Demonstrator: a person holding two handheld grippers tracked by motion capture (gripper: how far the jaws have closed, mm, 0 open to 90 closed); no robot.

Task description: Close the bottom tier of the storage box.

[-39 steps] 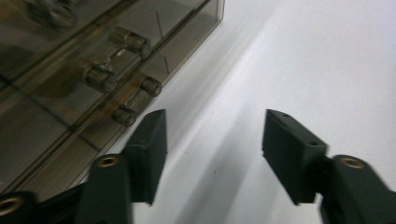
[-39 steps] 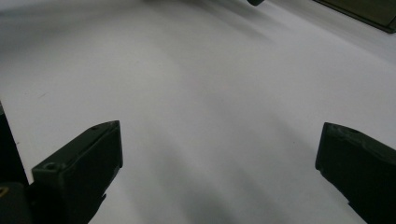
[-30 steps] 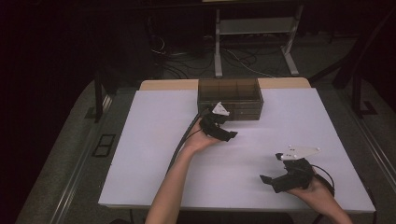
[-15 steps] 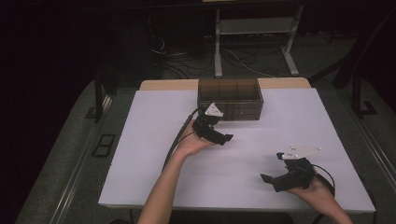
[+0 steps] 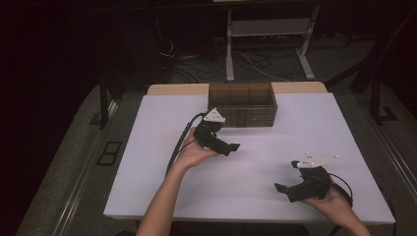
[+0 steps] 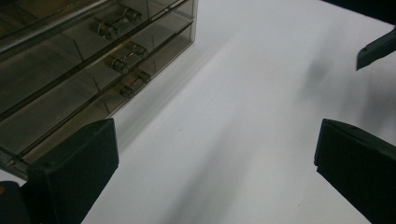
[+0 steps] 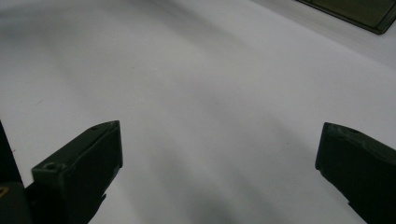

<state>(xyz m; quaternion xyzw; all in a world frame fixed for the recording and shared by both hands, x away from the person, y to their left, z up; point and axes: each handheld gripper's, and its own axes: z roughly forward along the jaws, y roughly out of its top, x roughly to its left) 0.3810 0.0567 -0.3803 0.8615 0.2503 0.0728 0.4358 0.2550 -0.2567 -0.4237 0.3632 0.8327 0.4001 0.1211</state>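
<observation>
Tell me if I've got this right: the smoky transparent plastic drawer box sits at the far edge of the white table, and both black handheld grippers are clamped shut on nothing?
Not quite. The smoky transparent plastic drawer box does sit at the far edge of the white table, but both grippers are open: the left gripper view and right gripper view show their jaws wide apart, holding nothing.

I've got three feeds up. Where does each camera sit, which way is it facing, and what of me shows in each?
High view: fixed above your side, looking forward and down on the white table; both forearms, left gripper, right gripper.
Left gripper view: rides the left gripper, facing the smoky drawer box; its own jaws stand wide apart.
Right gripper view: rides the right gripper, facing bare tabletop; jaws wide apart.
Shared: all three views show the drawer box and the table.
</observation>
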